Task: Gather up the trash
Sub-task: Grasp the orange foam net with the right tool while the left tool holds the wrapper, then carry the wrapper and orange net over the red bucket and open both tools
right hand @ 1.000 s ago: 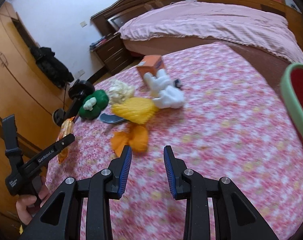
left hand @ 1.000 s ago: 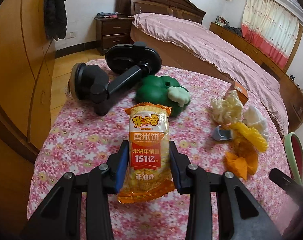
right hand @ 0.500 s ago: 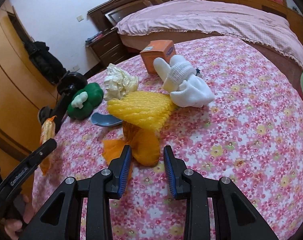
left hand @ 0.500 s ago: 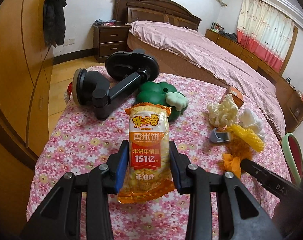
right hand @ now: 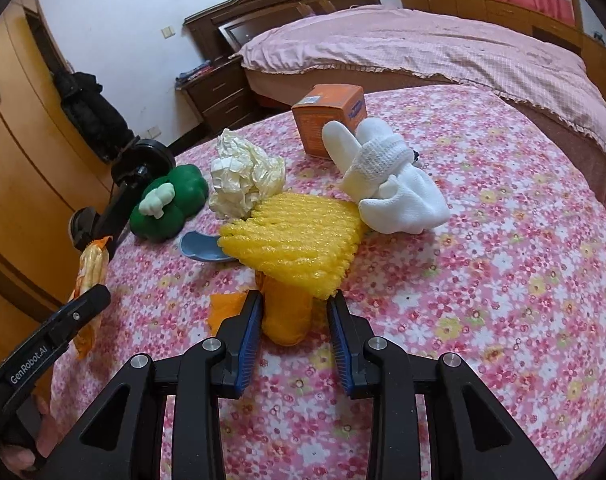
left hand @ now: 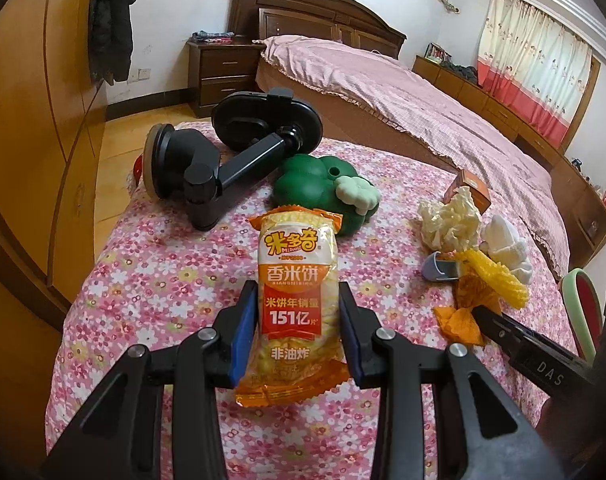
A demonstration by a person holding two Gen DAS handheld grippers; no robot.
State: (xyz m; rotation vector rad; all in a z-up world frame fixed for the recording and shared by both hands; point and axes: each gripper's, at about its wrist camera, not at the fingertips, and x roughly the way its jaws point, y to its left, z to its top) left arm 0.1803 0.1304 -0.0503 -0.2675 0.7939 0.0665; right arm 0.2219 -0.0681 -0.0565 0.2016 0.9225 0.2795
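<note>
My left gripper (left hand: 299,320) is shut on an orange and yellow rice-cracker packet (left hand: 297,280), held upright above the flowered tablecloth (left hand: 163,280). In the right wrist view that packet (right hand: 91,268) shows at the far left. My right gripper (right hand: 295,308) is down on the table with a crumpled orange wrapper (right hand: 285,320) between its blue pads. The left pad is at the wrapper and a gap shows at the right pad, so it stands open. A yellow foam net (right hand: 299,236) lies over the wrapper's far end.
Behind the net lie crumpled pale paper (right hand: 243,176), white socks (right hand: 391,184), an orange box (right hand: 329,116), a green toy (right hand: 169,204) and a blue scoop (right hand: 201,246). A black phone holder (left hand: 231,152) lies at the far left. A green-rimmed bin (left hand: 583,312) stands off the table's right edge.
My right gripper has moved forward and down across the table until the orange wrapper lies between its jaws. The left gripper has kept still with the packet.
</note>
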